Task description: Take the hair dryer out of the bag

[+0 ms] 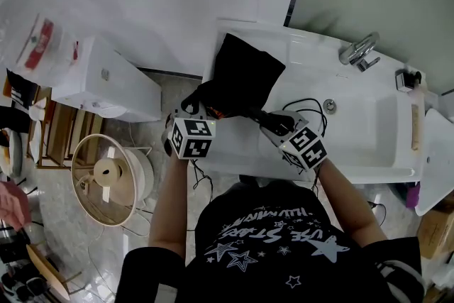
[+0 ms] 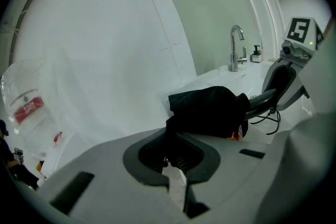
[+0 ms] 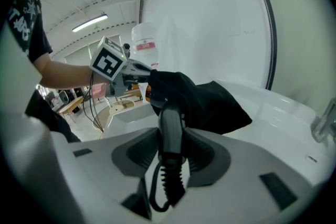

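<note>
My left gripper (image 2: 169,140) is clamped shut on a fold of the black bag (image 1: 241,74), with the dark cloth pinched between its pads. My right gripper (image 3: 170,139) is closed around the grey handle of the hair dryer (image 3: 169,113), and the ribbed cord collar hangs just below the jaws. The dryer's head is still inside the mouth of the bag; only the handle sticks out toward me. The bag is at the left end of the white washbasin (image 1: 369,145), close to its front left corner, and from the head view it seems raised slightly off the surface, though I can't be sure. The black cord (image 1: 312,106) loops on the basin beside the drain. The chrome faucet (image 1: 360,50) stands at the back edge, well apart from both grippers.
</note>
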Demonstrator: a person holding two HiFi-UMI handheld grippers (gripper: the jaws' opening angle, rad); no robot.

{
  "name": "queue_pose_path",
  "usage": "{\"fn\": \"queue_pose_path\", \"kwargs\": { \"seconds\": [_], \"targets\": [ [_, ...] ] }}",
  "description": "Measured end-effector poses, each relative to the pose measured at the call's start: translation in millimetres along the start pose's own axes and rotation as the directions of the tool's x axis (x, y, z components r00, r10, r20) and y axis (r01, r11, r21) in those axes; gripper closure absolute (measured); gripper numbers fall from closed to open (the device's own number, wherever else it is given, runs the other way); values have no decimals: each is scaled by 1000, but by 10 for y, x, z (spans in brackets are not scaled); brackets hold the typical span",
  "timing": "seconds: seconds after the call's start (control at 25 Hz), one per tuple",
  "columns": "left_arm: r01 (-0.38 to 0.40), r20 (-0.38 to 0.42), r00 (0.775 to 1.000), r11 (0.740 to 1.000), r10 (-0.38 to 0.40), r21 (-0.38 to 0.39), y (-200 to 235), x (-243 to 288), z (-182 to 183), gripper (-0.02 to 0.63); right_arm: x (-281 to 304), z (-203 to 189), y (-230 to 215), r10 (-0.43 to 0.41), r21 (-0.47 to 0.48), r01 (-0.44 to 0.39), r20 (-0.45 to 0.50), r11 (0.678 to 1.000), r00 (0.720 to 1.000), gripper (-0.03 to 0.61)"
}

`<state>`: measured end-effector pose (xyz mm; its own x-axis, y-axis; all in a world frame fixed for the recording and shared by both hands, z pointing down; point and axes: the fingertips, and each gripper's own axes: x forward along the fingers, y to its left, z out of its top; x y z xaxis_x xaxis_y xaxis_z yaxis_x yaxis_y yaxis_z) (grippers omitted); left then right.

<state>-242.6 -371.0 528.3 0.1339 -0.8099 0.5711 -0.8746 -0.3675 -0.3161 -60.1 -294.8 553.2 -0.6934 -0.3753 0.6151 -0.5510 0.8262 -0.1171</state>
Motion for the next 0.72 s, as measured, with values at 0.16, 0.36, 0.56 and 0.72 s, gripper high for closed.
{"fn": "queue_pose_path", "kwargs": {
  "seconds": [0.16, 0.36, 0.56, 0.72],
  "targets": [
    [8, -6, 1000, 1000, -8, -4, -50, -31, -27, 592, -39, -82, 59, 7, -49, -8, -29, 999, 1000, 423],
    [12, -14, 1000, 1000, -12, -13, -72, -64, -74, 592, -155, -47, 151, 26, -42, -26, 8, 999, 1000, 423],
    [20, -18, 1000, 1000, -20, -11, -55, -83, -100, 592, -277, -28, 202, 50, -33, -49, 38, 998, 998, 425],
    [29, -24, 999, 1000, -29, -11, -44, -61, -150, 592, -336, 7, 227, 64, -16, -63, 69, 998, 996, 425]
  ]
}}
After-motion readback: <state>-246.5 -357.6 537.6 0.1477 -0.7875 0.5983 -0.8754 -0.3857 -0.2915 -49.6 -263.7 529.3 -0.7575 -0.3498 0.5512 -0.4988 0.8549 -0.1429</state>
